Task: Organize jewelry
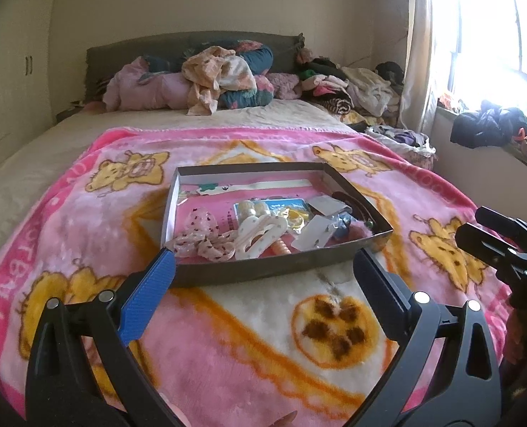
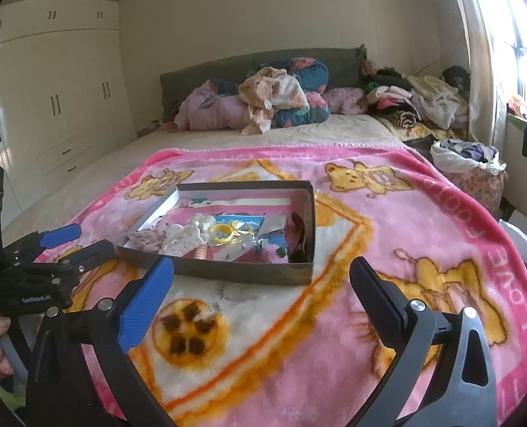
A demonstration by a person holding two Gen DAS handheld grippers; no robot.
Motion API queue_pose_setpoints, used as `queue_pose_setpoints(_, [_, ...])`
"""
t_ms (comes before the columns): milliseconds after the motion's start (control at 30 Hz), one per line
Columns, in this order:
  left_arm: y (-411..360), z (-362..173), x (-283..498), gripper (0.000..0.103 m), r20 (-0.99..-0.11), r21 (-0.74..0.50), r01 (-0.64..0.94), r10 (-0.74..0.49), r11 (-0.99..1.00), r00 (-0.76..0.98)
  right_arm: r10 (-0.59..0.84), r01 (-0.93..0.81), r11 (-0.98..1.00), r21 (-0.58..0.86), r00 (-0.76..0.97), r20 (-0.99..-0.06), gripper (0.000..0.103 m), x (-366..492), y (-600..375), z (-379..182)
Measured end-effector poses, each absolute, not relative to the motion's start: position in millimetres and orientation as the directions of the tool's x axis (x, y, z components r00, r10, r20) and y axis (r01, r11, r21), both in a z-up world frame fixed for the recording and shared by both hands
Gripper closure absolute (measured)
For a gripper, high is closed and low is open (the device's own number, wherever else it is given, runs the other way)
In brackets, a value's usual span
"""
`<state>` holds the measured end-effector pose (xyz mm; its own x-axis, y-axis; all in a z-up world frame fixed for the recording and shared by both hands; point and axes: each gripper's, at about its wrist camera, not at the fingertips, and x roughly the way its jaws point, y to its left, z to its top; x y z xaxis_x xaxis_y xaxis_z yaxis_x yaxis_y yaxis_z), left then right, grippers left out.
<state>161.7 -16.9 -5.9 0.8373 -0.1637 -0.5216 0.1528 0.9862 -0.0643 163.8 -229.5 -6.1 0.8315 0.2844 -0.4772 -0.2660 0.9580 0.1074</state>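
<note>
A shallow grey box (image 1: 259,270) (image 2: 227,270) lies on the pink bear blanket (image 1: 227,338) (image 2: 388,235). It holds a pink spotted scrunchie (image 1: 203,238), white hair clips (image 1: 259,235) (image 2: 185,238), a yellow ring (image 2: 222,232), cards and a dark band (image 2: 299,238). A thin chain with a pendant (image 1: 331,295) lies on the blanket just in front of the box. My left gripper (image 1: 263,267) is open and empty, just short of the box. My right gripper (image 2: 263,277) is open and empty, hovering before the box; it also shows in the left wrist view (image 1: 491,238).
Piled clothes and pillows (image 1: 227,78) lie at the headboard. A laundry basket (image 2: 469,167) stands right of the bed under the window. White wardrobes (image 2: 49,106) line the left wall.
</note>
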Motion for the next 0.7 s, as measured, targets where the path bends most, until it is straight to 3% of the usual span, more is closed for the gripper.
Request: queue_pose_setpoints(700, [-17.9, -6.9, 111.4, 0.012, -0.445, -0.013, 0.099, -0.095, 0.995, 0.891, 0.253, -0.249, 0.967, 0.058, 0.9, -0.356, 0.006, 108.8, -226.9, -13.0])
